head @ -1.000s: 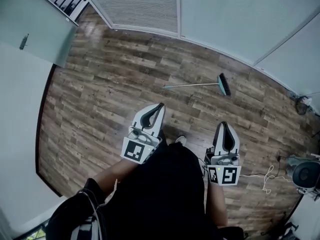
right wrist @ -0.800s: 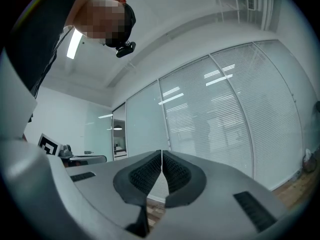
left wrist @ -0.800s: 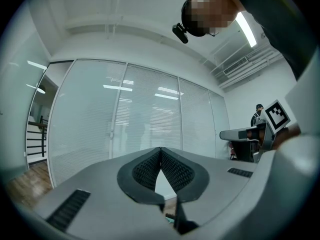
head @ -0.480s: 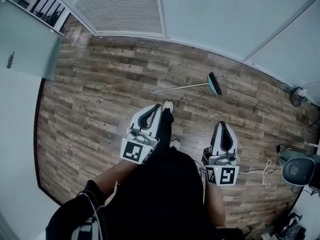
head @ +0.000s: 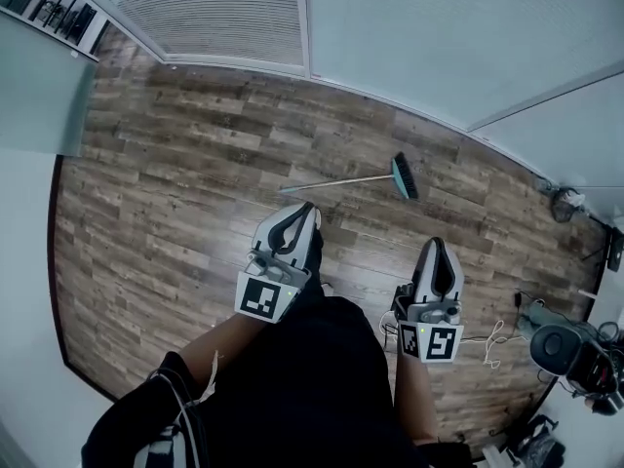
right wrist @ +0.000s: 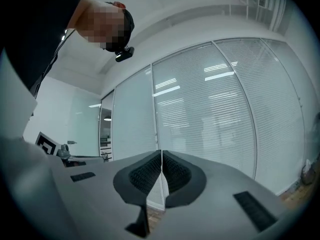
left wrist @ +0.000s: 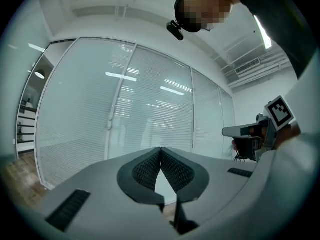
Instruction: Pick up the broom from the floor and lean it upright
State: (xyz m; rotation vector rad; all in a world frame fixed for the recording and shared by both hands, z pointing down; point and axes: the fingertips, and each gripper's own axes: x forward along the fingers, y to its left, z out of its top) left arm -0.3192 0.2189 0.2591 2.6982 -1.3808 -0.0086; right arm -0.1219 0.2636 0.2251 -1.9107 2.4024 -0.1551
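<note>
Held left gripper [head: 311, 206] and right gripper [head: 438, 243] with jaws pressed together on nothing, short of the broom [head: 363, 179] lying flat on the floor [head: 175, 213] ahead; risked nudging its thin handle away unless opened first.

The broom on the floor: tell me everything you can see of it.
The broom lies flat on the wood-plank floor, not yet picked up. Its thin, pale handle runs roughly left to right in the head view and ends at the right in a teal head with dark bristles. Only the floor touches it.
</note>
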